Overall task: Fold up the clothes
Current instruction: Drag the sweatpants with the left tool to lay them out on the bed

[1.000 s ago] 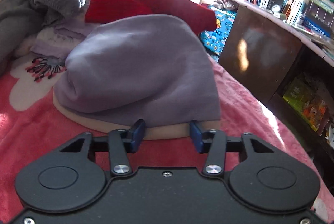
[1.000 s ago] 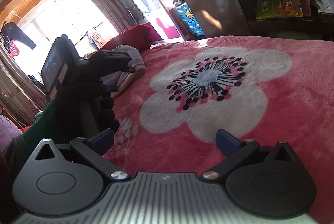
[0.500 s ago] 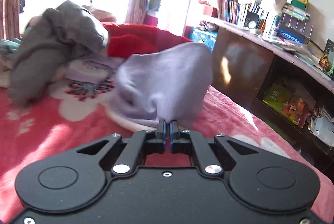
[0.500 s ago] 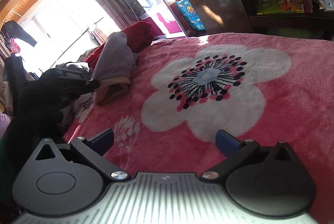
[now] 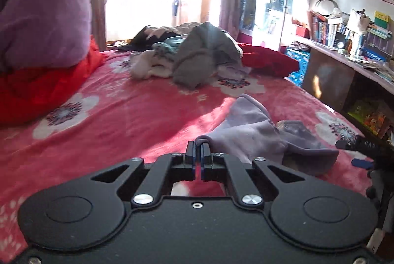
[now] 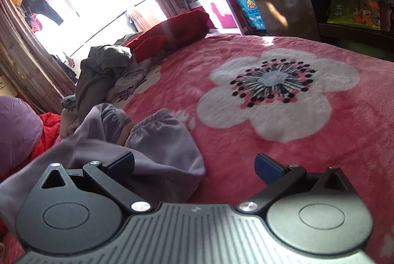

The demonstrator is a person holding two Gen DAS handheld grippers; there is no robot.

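A lilac fleece garment (image 5: 256, 138) lies rumpled on the pink flowered blanket (image 5: 138, 116). My left gripper (image 5: 197, 144) is shut on a fold of its edge, and the cloth trails off to the right. In the right wrist view the same lilac garment (image 6: 157, 148) shows its gathered waistband and spreads under the left finger of my right gripper (image 6: 194, 163). That gripper is open, with only a corner of the cloth and the blanket between its blue pads. Its blue tip also shows at the right edge of the left wrist view.
A heap of clothes lies at the far end of the bed: a grey garment (image 5: 204, 54), a red one (image 5: 268, 59), pale pieces. A purple pillow (image 5: 41, 18) on red bedding (image 5: 37, 89) sits at the left. A wooden desk and bookshelf (image 5: 344, 72) border the right side.
My left gripper shut on the lilac garment's edge, then dragged it off the far heap toward the near side of the bed. The garment now lies unfolded beside my right gripper, which rose slightly.
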